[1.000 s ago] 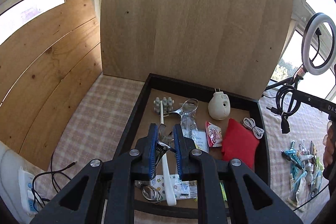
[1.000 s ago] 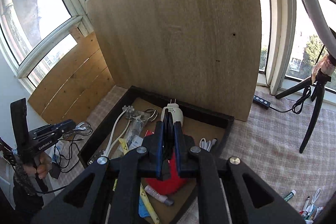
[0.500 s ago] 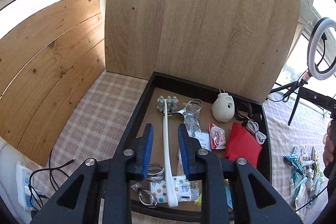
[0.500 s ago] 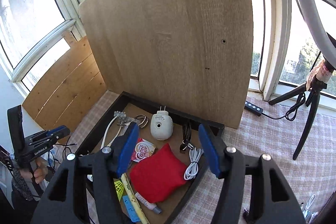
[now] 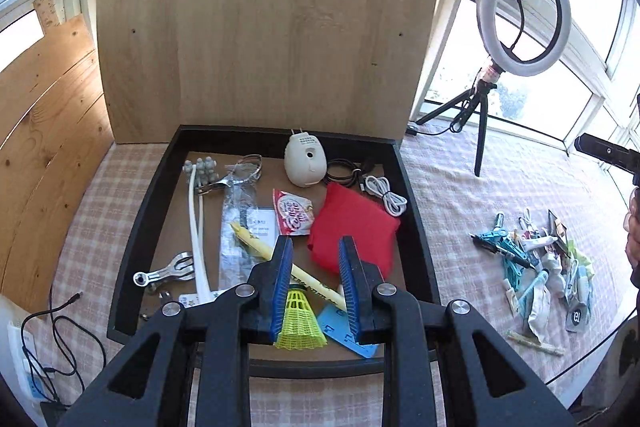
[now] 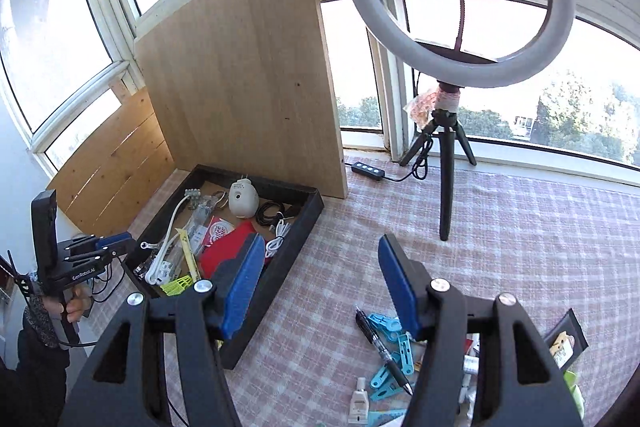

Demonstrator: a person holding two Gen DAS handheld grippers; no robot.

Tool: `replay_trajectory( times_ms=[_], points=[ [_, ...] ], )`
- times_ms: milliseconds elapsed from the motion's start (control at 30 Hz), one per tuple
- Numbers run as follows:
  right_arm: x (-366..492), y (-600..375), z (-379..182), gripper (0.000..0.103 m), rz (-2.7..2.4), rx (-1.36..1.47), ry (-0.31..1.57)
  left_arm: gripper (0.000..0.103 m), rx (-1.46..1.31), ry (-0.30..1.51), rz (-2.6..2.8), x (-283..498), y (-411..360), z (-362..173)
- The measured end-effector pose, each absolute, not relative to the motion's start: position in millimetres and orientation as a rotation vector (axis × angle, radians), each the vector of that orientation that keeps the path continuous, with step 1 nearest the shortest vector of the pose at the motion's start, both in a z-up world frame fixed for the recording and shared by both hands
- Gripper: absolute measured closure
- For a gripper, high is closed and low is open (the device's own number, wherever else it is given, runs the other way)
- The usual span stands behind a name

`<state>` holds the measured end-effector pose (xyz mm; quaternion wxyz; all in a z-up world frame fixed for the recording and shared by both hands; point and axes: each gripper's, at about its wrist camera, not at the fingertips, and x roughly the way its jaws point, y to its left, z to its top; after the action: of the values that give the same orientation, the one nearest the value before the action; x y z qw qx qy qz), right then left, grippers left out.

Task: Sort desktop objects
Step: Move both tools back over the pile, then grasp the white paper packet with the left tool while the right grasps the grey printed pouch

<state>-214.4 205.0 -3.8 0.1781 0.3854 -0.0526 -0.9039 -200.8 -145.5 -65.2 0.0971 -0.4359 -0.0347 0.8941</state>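
The black tray (image 5: 416, 227) holds the sorted things: a red pouch (image 5: 352, 231), a white plug-in device (image 5: 304, 163), black cable (image 5: 346, 173), white cable (image 5: 386, 199), and a yellow-green shuttlecock (image 5: 298, 323). My left gripper (image 5: 314, 267) hangs open over the tray's near side; the shuttlecock lies below its fingers, untouched. From the right wrist view, the tray (image 6: 288, 259) is at the left. My right gripper (image 6: 320, 279) stands wide open and empty over the checked cloth. It is between the tray and a loose pile (image 6: 388, 347) of blue clips, a pen and tubes.
A tall wooden board (image 5: 260, 27) stands behind the tray. A ring light on a tripod (image 6: 446, 179) stands on the cloth to the right, its cable and switch box (image 6: 366, 171) along the window. A power strip (image 5: 20, 347) with cords lies at the tray's left.
Both grippers were shut over the tray and have opened. A metal clip and the black cable now lie in it. The left moved right along the tray; the right swung away toward the pile.
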Motion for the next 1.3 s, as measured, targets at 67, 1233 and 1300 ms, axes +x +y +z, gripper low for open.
replay_trajectory(
  times_ms=[67,1233,1300],
  points=[
    [-193,241,-10,0.045,-2.605,1.126,-0.19,0.08,-1.295,-0.07,2.576,-200,-115,-71],
    [-29,421,-139,0.045,-2.737,1.592,-0.559,0.062,-1.48,0.208,1.908,-157,156,-167],
    [-16,436,-143,0.045,-2.734,1.623,-0.617,0.061,-1.483,0.228,1.897,-156,164,-170]
  ],
)
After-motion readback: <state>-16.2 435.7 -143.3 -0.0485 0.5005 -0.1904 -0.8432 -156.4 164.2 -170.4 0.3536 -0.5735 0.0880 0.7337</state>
